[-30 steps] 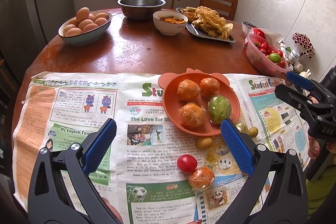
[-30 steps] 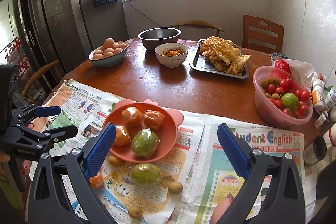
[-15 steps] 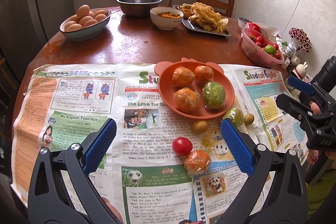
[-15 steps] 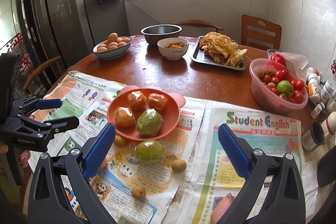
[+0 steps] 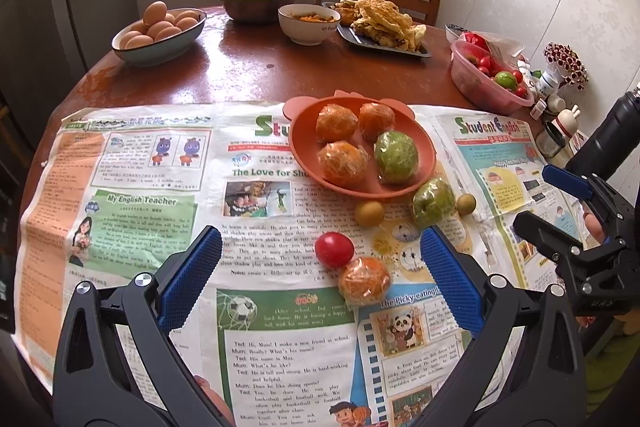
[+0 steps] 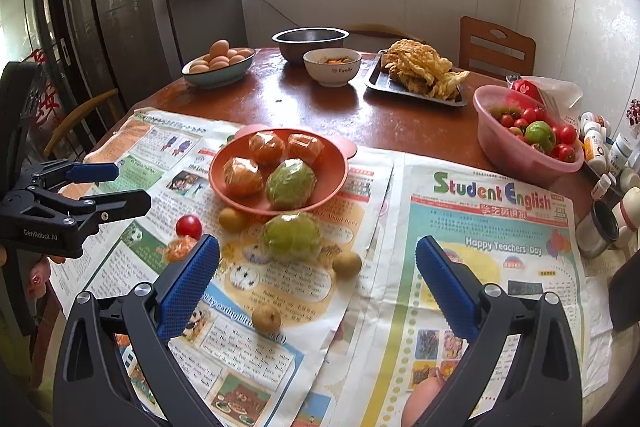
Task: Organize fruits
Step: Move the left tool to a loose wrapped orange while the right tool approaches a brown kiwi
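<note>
Left wrist: wrapped orange [image 5: 364,281] lies (untouched) between spread jaws.

Four wrapped fruits lie in the orange plate [image 5: 298,147]: three wrapped oranges [image 5: 335,123] and one wrapped green fruit [image 5: 396,157]. On the newspaper [image 5: 140,195] near the plate are one more wrapped green fruit [image 5: 434,203], one wrapped orange [image 5: 364,281], one red tomato [image 5: 334,249] and three small brown fruits [image 6: 266,318]. Far across the surface [image 5: 248,71] stand four bowls: one bowl of eggs [image 5: 158,45], one metal bowl [image 5: 258,1], one white bowl [image 5: 308,29] and one pink bowl [image 6: 516,155]. One tray [image 6: 416,89] holds fried food.
</note>
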`<act>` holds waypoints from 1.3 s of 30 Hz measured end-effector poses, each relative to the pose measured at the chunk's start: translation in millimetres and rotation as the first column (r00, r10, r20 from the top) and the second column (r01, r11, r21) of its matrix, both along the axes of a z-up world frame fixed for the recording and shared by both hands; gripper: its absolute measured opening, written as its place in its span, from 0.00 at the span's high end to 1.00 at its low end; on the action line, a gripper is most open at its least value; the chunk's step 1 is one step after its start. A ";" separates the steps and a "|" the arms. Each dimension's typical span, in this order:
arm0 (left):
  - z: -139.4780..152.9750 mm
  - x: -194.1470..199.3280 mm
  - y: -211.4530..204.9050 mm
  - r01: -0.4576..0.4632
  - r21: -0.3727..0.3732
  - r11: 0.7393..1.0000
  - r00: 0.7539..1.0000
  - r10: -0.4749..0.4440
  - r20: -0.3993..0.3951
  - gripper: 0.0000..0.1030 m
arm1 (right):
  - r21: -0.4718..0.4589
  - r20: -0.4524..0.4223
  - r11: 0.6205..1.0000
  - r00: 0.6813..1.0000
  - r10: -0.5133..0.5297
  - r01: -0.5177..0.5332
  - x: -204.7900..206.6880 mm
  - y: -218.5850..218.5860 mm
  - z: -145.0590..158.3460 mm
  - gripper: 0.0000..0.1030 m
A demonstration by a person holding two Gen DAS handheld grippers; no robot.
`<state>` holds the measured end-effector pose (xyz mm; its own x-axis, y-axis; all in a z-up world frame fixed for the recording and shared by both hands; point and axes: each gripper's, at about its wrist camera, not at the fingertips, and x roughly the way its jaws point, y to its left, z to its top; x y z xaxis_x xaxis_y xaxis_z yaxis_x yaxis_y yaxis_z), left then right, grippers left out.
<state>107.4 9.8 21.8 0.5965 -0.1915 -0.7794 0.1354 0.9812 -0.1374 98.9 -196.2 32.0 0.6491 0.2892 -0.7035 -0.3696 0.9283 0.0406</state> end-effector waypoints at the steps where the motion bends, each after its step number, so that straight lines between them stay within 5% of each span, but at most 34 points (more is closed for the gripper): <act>1: -1.1 -1.5 -1.0 0.004 0.003 1.000 1.000 -0.004 -0.002 0.09 | -0.003 0.000 1.000 1.000 0.003 -0.003 -1.4 0.7 -1.2 0.04; 39: -45.0 -18.8 -12.4 0.010 -0.010 1.000 0.997 -0.011 -0.081 0.09 | -0.053 -0.077 0.991 0.990 0.119 -0.123 -24.3 26.5 -61.0 0.06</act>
